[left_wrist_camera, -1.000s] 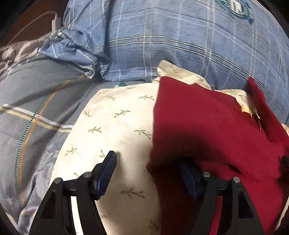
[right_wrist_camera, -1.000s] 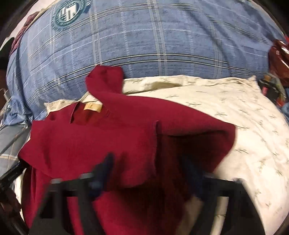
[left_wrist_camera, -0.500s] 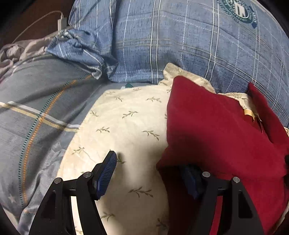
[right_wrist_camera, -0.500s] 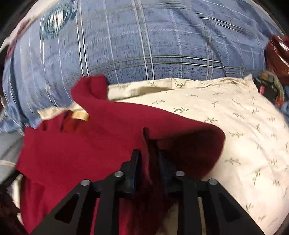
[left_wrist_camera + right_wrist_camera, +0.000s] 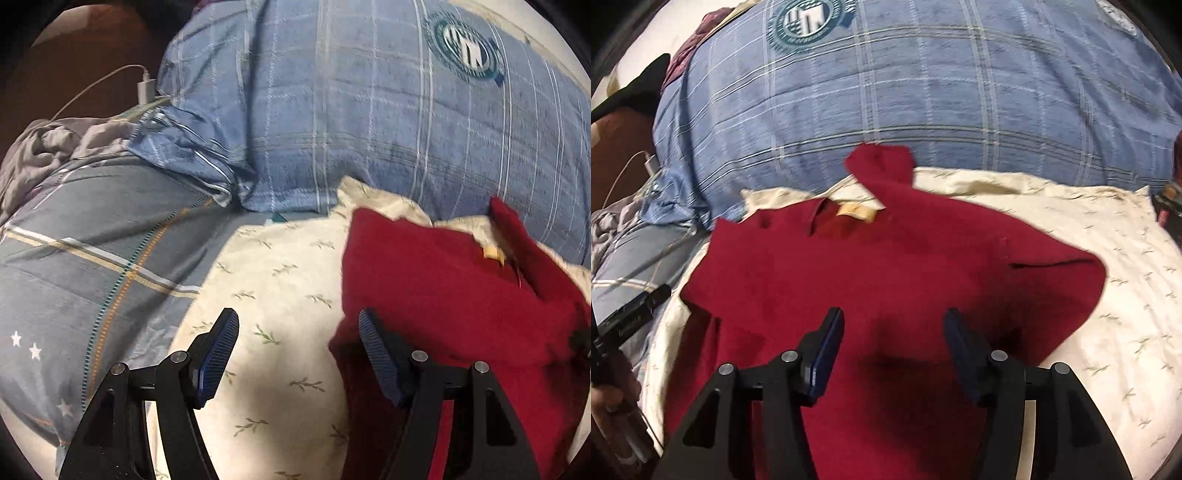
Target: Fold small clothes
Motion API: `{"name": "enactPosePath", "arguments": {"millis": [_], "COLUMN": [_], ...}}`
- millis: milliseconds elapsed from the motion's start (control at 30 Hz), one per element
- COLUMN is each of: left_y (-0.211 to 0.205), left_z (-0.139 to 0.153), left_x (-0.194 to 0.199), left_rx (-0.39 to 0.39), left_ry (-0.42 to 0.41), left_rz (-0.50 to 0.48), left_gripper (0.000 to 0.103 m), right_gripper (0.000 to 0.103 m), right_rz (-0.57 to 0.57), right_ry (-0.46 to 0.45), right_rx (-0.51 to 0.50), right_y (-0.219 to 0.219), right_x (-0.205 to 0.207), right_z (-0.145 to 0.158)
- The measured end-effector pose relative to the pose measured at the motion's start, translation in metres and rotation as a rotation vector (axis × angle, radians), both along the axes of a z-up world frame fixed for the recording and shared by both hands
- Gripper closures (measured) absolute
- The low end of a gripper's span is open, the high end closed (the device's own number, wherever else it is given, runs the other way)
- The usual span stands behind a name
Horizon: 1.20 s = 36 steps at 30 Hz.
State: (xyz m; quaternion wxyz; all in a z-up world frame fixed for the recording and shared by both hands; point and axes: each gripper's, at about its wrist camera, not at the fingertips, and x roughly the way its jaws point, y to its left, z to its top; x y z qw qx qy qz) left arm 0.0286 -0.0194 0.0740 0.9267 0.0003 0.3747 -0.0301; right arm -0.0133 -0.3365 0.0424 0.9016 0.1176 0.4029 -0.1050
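Note:
A dark red shirt (image 5: 886, 266) with a tan neck label (image 5: 857, 213) lies on a cream leaf-print cloth (image 5: 1126, 295), its sides folded inward and one sleeve end pointing to the far pillow. My right gripper (image 5: 892, 343) is open and empty, hovering over the shirt's lower middle. In the left wrist view the shirt (image 5: 443, 295) lies at the right. My left gripper (image 5: 297, 347) is open and empty at the shirt's left edge, its right finger (image 5: 376, 354) against the fabric and its left finger over the cream cloth (image 5: 277, 295).
A big blue plaid pillow (image 5: 923, 92) with a round teal emblem rises just behind the cloth. A grey striped blanket (image 5: 92, 266) lies at the left, with a white charger and cable (image 5: 146, 88) beyond. Dark objects sit at the right edge (image 5: 1171, 199).
My right gripper shut on the shirt's folded right side, then opened and let it go; that fold now lies flat. My left gripper drew back, uncovering its right finger from under the shirt edge.

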Motion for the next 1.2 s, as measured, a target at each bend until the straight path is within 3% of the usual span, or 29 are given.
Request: {"name": "enactPosePath", "arguments": {"millis": [167, 400, 833, 1000, 1100, 1200], "left_y": [0.001, -0.025, -0.042, -0.043, -0.041, -0.042], "left_z": [0.003, -0.012, -0.046, -0.047, -0.048, -0.047], "left_x": [-0.002, 0.014, 0.050, 0.052, 0.051, 0.049], "left_rx": [-0.054, 0.002, 0.018, 0.019, 0.013, 0.016], "left_ry": [0.005, 0.060, 0.149, 0.144, 0.144, 0.141], "left_rz": [-0.002, -0.063, -0.079, -0.079, -0.078, -0.078], "left_gripper": [0.035, 0.035, 0.030, 0.029, 0.029, 0.029], "right_gripper": [0.045, 0.045, 0.043, 0.009, 0.005, 0.005], "right_rz": [0.045, 0.018, -0.009, 0.068, 0.092, 0.081], "right_ry": [0.014, 0.071, 0.130, 0.138, 0.178, 0.196], "right_rx": [-0.023, -0.065, -0.100, -0.070, -0.128, -0.115], "right_y": [0.017, 0.013, -0.003, 0.008, 0.018, 0.016], "right_x": [0.012, 0.031, 0.046, 0.047, 0.049, 0.051], "right_z": [-0.003, -0.017, -0.038, -0.040, -0.044, -0.044]}}
